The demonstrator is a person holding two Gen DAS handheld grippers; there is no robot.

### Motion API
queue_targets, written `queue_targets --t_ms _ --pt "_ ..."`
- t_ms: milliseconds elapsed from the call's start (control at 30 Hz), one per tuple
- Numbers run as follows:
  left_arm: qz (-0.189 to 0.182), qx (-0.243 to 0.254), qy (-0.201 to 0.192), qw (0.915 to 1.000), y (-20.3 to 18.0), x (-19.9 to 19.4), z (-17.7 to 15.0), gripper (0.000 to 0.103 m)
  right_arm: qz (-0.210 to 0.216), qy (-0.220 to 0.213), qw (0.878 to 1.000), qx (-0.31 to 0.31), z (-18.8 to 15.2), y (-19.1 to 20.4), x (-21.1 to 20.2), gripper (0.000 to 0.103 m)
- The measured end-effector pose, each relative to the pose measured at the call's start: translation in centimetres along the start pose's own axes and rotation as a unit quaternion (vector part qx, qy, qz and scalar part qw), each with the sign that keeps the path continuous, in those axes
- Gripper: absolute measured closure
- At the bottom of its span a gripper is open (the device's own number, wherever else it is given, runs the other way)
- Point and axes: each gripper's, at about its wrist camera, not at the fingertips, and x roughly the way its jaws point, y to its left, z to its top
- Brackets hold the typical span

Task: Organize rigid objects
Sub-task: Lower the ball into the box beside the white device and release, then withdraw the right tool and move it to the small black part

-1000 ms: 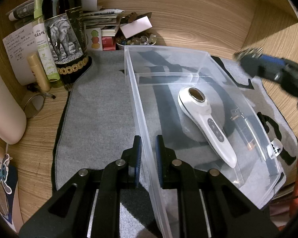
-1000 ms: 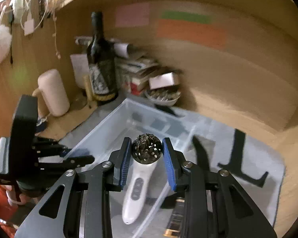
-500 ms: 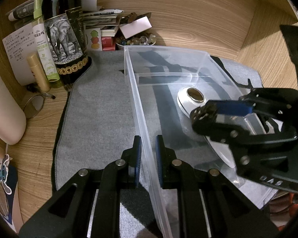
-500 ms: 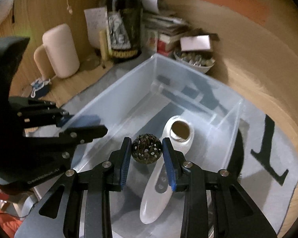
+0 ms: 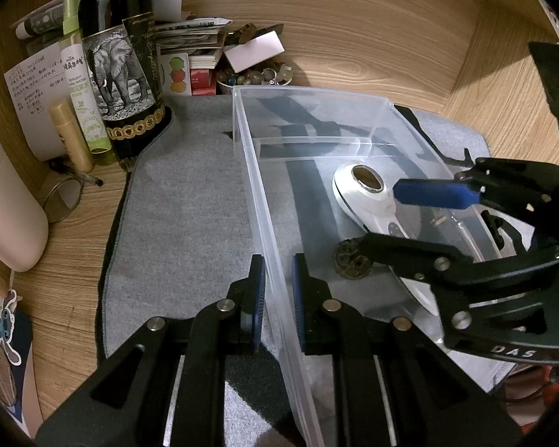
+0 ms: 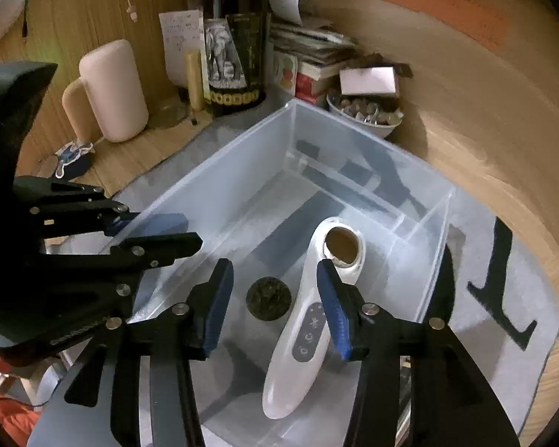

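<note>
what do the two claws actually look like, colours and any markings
Both look alike: the left claw and right claw are matte black linkage frames with silver round rivets at the joints, and each finger ends in a flat blue pad. The right claw's body, seen from the left wrist, carries white letters "DAS". No cables or sleeves are clearly visible.

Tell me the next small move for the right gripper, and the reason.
Probably lift the right gripper straight up out of the clear bin. Its jaws stand wide apart, and the dark openwork ball lies on the bin floor beside the white handheld device. The left gripper clamps the bin's wall.
</note>
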Motion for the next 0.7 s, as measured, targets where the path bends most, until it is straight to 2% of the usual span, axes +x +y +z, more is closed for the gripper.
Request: queue_targets --t_ms 133,267,367,567,700 --pt "0.0 0.0 0.0 1.0 0.0 0.0 0.0 0.089 -0.006 -0.016 1.0 0.003 0.2 -0.3 -1.1 0.059" --pt "0.0 0.0 0.0 1.0 0.0 0.0 0.0 0.089 -0.019 -0.043 0.999 0.012 0.3 -1.0 -2.9 0.049" --pt "-0.001 0.0 0.0 1.0 0.0 0.0 0.0 0.089 -0.033 -0.063 0.997 0.023 0.2 -1.9 -4.5 0.048" --pt "-0.001 0.0 -0.001 1.0 0.0 0.0 0.0 0.089 -0.077 -0.101 0.99 0.055 -0.8 -4.6 -8.3 0.041" --pt "-0.001 0.001 -0.001 1.0 0.1 0.0 0.0 0.089 -0.11 -0.115 0.984 0.08 -2.2 -6.7 -10.6 0.04"
